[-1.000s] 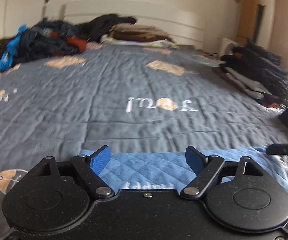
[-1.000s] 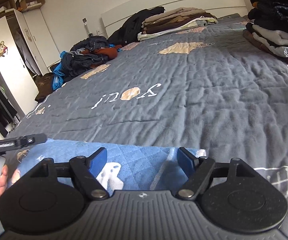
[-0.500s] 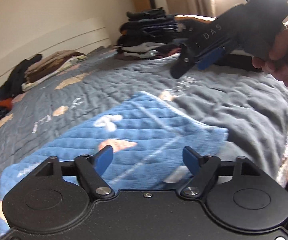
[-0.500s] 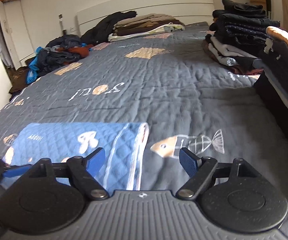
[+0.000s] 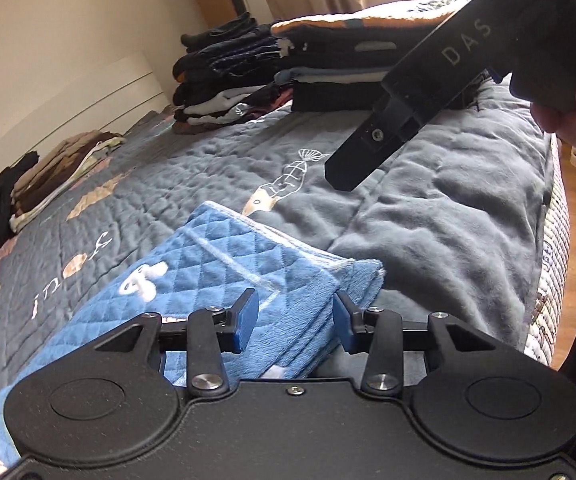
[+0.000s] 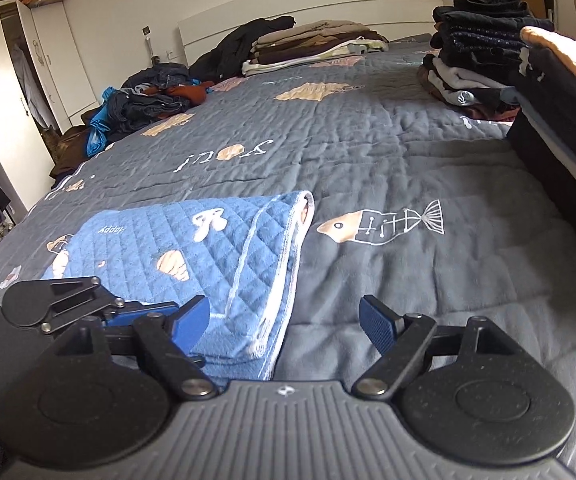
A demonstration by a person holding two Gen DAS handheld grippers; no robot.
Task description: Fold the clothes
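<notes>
Blanket (image 6: 191,256) lies folded on bed (image 6: 368,152); we hold left gripper (image 5: 294,320) & right gripper (image 6: 285,320) w/ jaws open, empty. Unfolded heap (image 6: 147,100) left.

Low wrist views, shared blue garment (image 5: 223,264)

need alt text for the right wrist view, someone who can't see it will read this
A folded blue quilted garment lies on a grey bedspread with fish prints, just ahead of the open right hand-held gripper. The left hand-held gripper is low at the garment's near left corner. Stacks of folded clothes stand to the right, and an unfolded pile sits far left.
</notes>
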